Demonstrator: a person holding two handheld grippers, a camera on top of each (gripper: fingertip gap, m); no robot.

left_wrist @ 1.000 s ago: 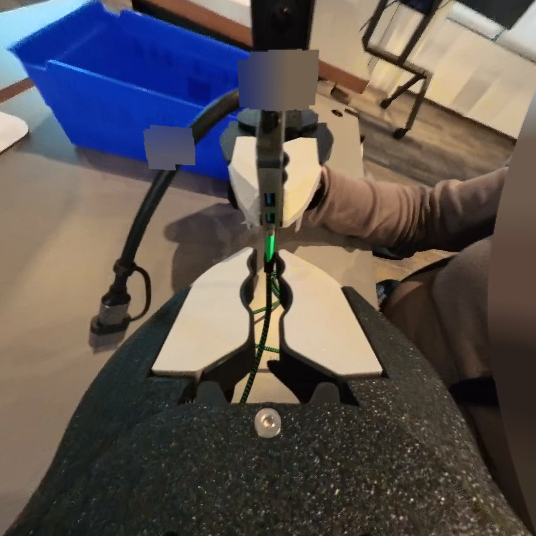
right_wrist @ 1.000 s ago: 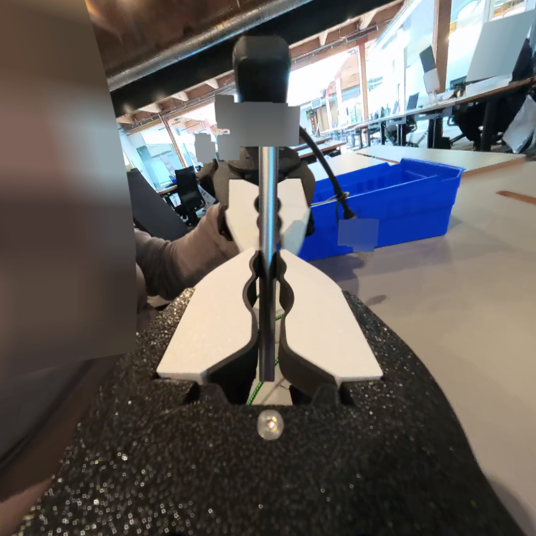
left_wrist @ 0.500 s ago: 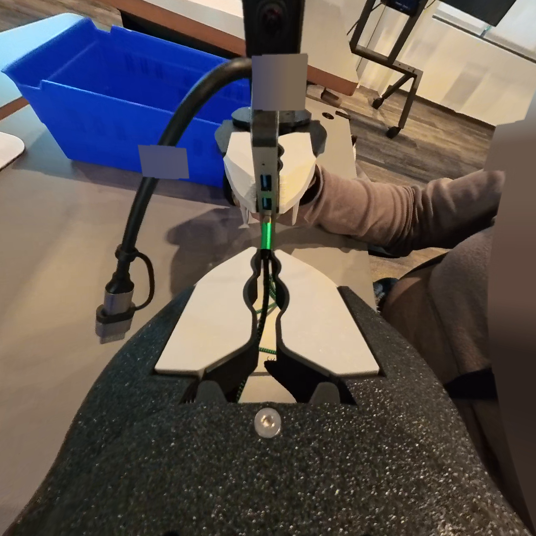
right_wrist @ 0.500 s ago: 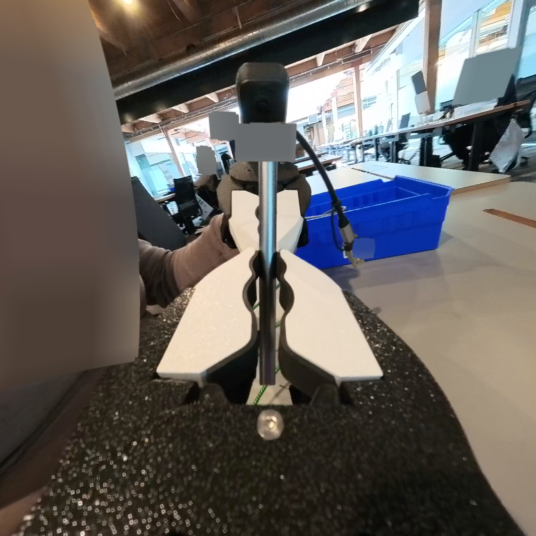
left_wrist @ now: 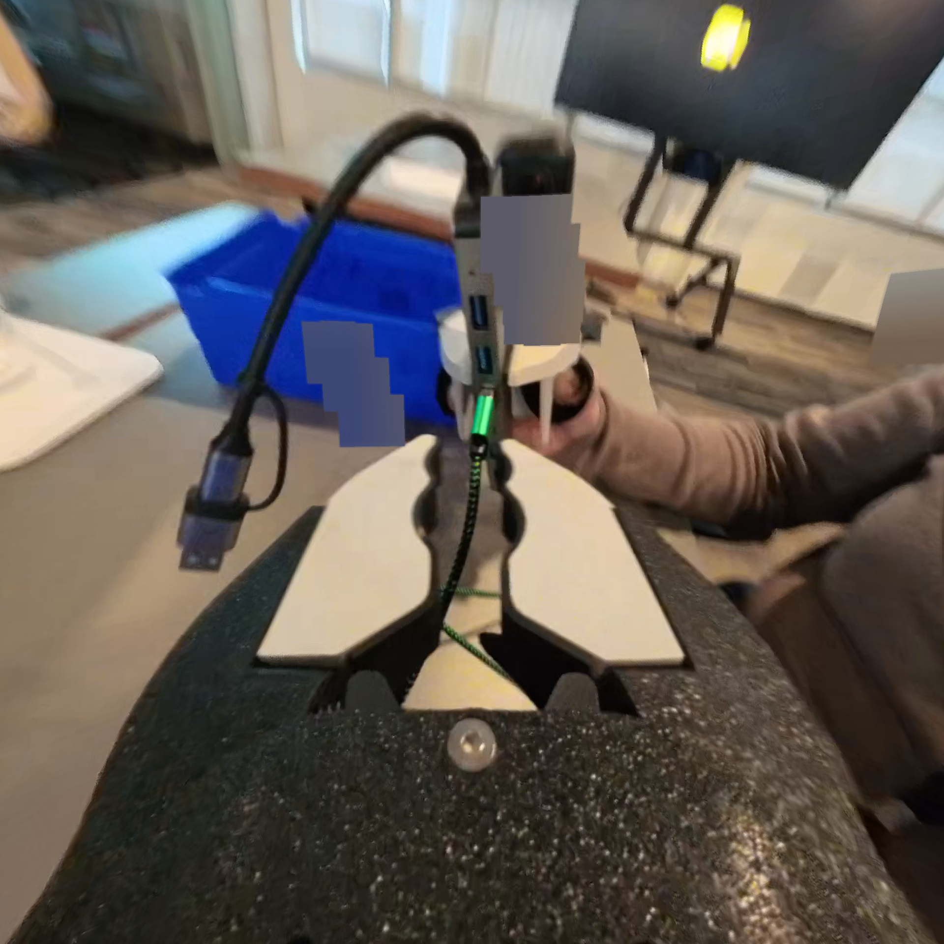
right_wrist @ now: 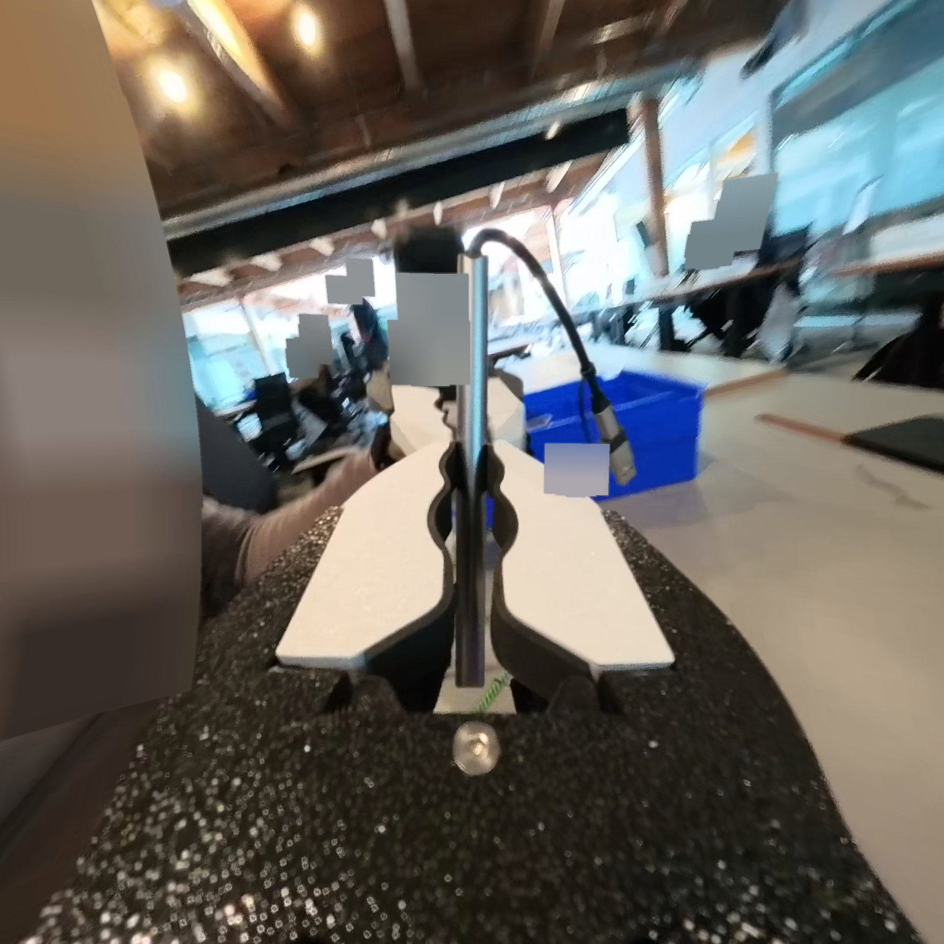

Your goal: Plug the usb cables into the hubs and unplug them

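A grey USB hub [left_wrist: 477, 286] stands upright in the air, clamped by my right gripper [left_wrist: 503, 403]. In the right wrist view the right gripper [right_wrist: 472, 449] is shut on the hub [right_wrist: 472, 536], seen edge-on. A green plug [left_wrist: 481, 415] sits in the hub's lowest port, with two blue ports free above it. Its green braided cable [left_wrist: 467, 516] runs back through the gap of my left gripper [left_wrist: 467, 449], which is open and not pinching it. The hub's own black cable [left_wrist: 306, 245] arcs left, and its connector [left_wrist: 214, 495] dangles free.
A blue bin [left_wrist: 327, 306] stands on the grey table [left_wrist: 76, 587] behind the hub and also shows in the right wrist view [right_wrist: 659, 424]. A white object [left_wrist: 61, 378] lies at the left. A person's sleeve [left_wrist: 715, 459] reaches in from the right. A dark flat thing [right_wrist: 909, 444] lies far right. Left and right tips are no more than a few centimetres apart.
My left gripper has opened and let go of the green plug, which stays in the hub. Both grippers and the hub have tilted upward, and the dangling connector swung.
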